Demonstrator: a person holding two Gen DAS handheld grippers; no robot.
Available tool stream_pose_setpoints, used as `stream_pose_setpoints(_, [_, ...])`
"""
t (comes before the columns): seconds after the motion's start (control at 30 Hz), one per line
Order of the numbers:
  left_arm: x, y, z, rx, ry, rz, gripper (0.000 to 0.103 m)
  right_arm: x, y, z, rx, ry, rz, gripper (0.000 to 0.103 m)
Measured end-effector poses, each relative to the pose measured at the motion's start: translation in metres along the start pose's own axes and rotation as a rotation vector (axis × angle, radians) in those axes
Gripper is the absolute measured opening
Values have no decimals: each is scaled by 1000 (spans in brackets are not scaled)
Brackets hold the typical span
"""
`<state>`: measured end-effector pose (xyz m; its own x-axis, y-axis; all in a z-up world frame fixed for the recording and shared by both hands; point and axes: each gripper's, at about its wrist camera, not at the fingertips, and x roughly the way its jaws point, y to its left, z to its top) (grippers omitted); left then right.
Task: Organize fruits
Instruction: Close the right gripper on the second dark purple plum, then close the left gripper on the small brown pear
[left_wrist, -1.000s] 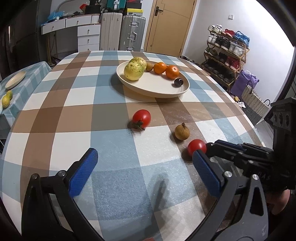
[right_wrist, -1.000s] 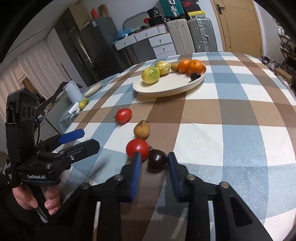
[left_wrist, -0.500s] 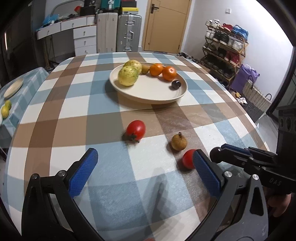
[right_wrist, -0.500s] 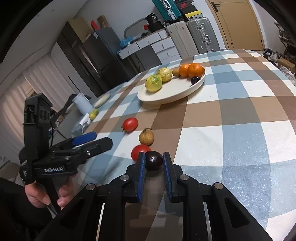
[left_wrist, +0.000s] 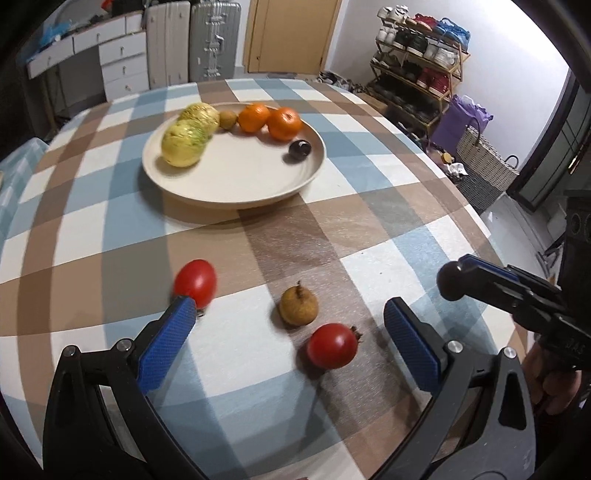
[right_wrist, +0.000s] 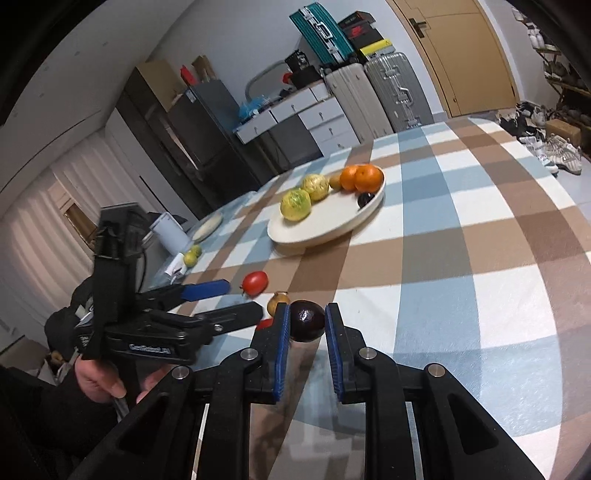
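Dark purple fruit (right_wrist: 306, 320) sitting clamped between blue pads, lifted off table. Two red tomatoes (left_wrist: 195, 283) (left_wrist: 332, 346), brown pear-like fruit (left_wrist: 298, 307) lying near table's front edge; plate (left_wrist: 236, 192) toward centre holding citrus.

Yellow-green fruits (left_wrist: 190, 134) blurred; red fruit (right_wrist: 264, 324) half-hidden

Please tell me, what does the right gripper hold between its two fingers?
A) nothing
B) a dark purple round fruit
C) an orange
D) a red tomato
B: in the right wrist view the right gripper has its blue pads pressed on the dark purple fruit, while the tomatoes and oranges are elsewhere.
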<state>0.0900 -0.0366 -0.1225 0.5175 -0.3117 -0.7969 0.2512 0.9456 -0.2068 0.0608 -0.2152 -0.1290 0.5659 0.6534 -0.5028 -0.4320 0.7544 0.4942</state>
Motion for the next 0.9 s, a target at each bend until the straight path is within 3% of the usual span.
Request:
stream_pose_setpoints(0.2, [10, -2, 7, 13, 36, -36, 85, 2, -10, 4, 14, 7, -12, 20])
stream_pose_setpoints(0.27, [14, -1, 8, 10, 57, -35, 66, 3, -11, 6, 8, 10, -10, 20])
stream_pose_setpoints(0.33, [22, 0, 7, 1, 99, -42, 34, 7, -13, 8, 9, 18, -1, 20])
stream_pose_setpoints(0.43, [24, 1, 7, -1, 95, -57, 22, 13, -14, 11, 1, 32, 16, 20])
stream_pose_setpoints(0.9, [25, 3, 16, 12, 97, -96, 21, 31, -22, 18, 1, 65, 58, 20])
